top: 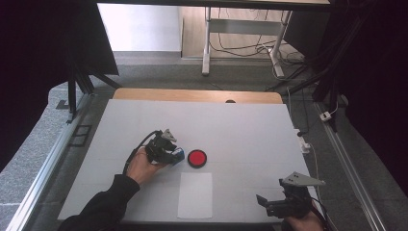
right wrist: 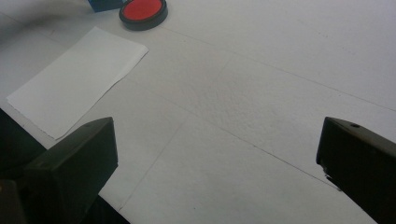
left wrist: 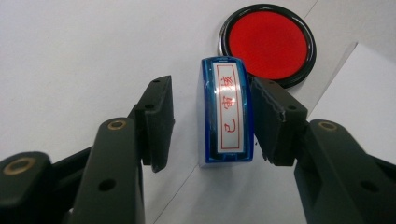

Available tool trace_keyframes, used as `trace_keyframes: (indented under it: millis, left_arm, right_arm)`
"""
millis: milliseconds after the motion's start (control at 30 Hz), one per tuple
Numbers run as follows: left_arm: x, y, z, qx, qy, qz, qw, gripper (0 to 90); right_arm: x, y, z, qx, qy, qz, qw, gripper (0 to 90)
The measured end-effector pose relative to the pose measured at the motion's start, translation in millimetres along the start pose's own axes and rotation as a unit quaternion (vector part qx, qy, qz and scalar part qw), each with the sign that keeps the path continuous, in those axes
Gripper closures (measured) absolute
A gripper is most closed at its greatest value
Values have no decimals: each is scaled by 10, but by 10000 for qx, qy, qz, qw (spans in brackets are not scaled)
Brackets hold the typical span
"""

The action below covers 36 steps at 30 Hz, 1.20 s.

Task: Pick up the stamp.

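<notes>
Stamp (left wrist: 226,112), blue with a red-lettered label, stands on the tabletop (top: 240,125) just beside the red ink pad (left wrist: 267,44), between the left gripper (left wrist: 210,123) jaws: one pad touches it, the other stands just apart. The grasp looks unfinished; next, clamp and lift toward the pad, while the right gripper (right wrist: 217,154) waits released near the paper sheet (right wrist: 77,81).

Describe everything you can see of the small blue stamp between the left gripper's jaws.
The small blue translucent plastic stamp stands on the white table just beside the round black-rimmed red ink pad. Its curved top carries a white label with red characters in a red frame. One jaw of the left gripper touches its side; a gap remains at the other.
</notes>
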State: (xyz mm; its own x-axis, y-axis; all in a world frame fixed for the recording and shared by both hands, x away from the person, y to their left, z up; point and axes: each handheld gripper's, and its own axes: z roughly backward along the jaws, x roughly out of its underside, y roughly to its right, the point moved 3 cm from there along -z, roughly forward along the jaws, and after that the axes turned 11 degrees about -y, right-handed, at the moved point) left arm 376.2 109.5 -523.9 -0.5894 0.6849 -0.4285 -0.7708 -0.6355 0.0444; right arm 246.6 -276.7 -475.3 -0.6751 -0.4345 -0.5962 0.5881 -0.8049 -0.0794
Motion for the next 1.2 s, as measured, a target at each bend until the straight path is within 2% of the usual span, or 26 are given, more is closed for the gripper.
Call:
trace_keyframes:
  millis: [200,467,700,800,900,1033,1200]
  left_arm:
    - [-12,11,3,49,-43,32,10000,688]
    - [-13,18,11,51,-54,39,10000,696]
    - [-1,3,82,67,76,32,9999,696]
    - [8,6,125,175,115,158,9997,696]
    - [15,15,148,157,138,168,9996,696]
    - [16,31,198,233,263,197,9992,696]
    - [27,63,269,188,373,193,9989,696]
  right_arm:
    - [0,0,-1,5,-5,18,10000,0]
    - [0,-1,-1,1,-6,25,10000,0]
    - [1,-1,0,-2,-1,29,10000,0]
    - [1,-1,0,-3,1,34,10000,0]
    - [1,0,0,-6,4,35,10000,0]
    - [0,-1,0,-8,6,43,10000,0]
    - [1,2,3,-21,14,30,10000,0]
